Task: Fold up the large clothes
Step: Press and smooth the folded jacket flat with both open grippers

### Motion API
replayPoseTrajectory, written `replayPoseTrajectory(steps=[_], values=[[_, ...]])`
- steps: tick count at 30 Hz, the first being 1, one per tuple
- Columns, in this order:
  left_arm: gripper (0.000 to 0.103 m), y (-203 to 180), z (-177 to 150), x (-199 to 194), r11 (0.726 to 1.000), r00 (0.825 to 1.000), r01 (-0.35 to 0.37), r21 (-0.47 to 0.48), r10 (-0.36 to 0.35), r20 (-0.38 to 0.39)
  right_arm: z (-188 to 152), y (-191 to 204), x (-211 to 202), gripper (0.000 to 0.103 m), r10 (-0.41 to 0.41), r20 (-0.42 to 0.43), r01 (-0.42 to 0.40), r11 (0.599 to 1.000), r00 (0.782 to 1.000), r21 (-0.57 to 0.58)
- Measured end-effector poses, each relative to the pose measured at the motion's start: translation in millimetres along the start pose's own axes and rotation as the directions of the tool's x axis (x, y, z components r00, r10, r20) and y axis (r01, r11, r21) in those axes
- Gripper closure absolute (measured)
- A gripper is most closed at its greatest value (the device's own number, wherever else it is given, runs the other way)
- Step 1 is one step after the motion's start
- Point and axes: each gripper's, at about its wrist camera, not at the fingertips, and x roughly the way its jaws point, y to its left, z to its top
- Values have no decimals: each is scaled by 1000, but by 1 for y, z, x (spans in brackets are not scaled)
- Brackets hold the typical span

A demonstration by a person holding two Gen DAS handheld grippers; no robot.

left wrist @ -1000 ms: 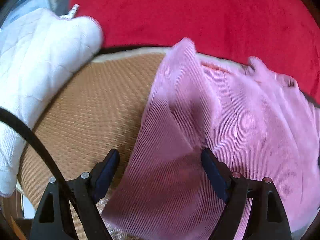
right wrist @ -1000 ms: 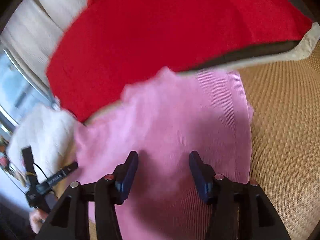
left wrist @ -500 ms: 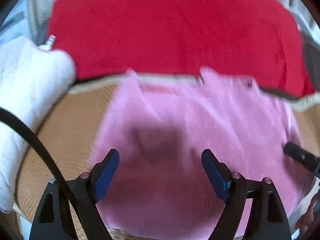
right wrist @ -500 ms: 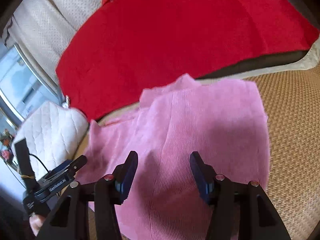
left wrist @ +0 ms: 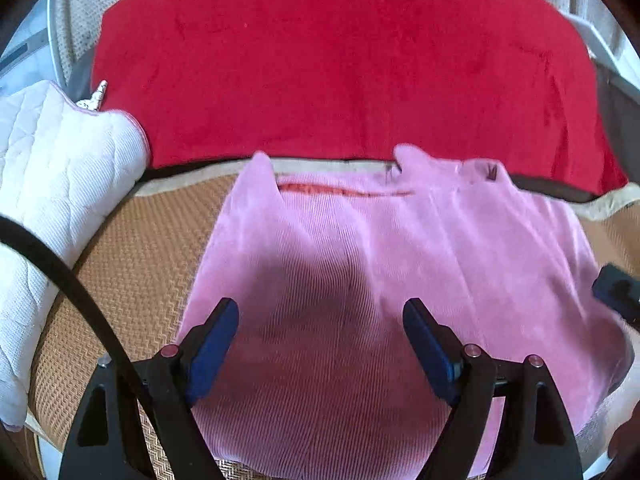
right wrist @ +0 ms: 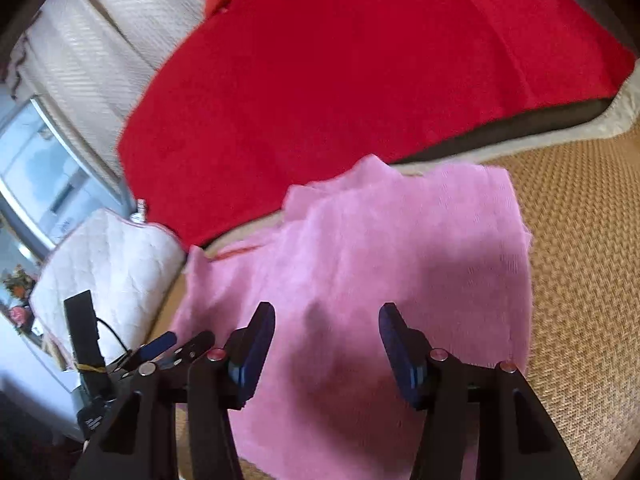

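A pink ribbed garment point(left wrist: 360, 264) lies folded flat on a tan woven mat point(left wrist: 136, 264); it also shows in the right wrist view point(right wrist: 400, 264). My left gripper point(left wrist: 320, 320) is open and empty, hovering over the garment's near part. My right gripper point(right wrist: 326, 320) is open and empty over the garment's near edge. The left gripper point(right wrist: 160, 350) shows at the lower left of the right wrist view, and a dark tip of the right gripper point(left wrist: 618, 290) shows at the right edge of the left wrist view.
A red blanket point(left wrist: 340, 60) covers the surface behind the garment point(right wrist: 360, 60). A white quilted cushion point(left wrist: 52, 184) sits on the left point(right wrist: 104, 264). A window point(right wrist: 44, 184) is at far left. A black cable point(left wrist: 60, 272) crosses the left wrist view.
Both grippers have swung round to face the garment squarely and pulled back a little. The garment lies flatter, with its right half spread out. Both stay open.
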Motion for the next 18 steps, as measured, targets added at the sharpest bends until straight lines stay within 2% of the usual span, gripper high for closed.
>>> replayPoseTrajectory(steps=[1,3,5,7,9,14,18], values=[[19,0,0,4,1000,1000,5,-2,-5,-11,-1,4,2,45,7,-12,-7,1000,1000,-8],[19,-3,-2,21,1000,996,-6,7,7,-86,-6,6,13,44,-10,-64,9,1000,998,-16],[18,-6,-7,39,998,987,-31,51,39,-156,-13,6,24,44,-64,-120,60,997,991,-39],[18,-12,-8,36,994,989,-55,96,67,-130,-15,10,25,44,-93,-116,84,993,989,-77],[19,-12,-8,29,994,990,-54,95,65,-124,-15,11,22,45,-90,-113,82,994,990,-71],[19,10,-9,8,998,993,-61,15,62,-104,-9,11,0,44,-36,-63,33,998,997,-44],[19,47,-11,-24,990,995,-99,-99,96,-32,-11,21,-13,44,31,-24,-32,997,999,-68]])
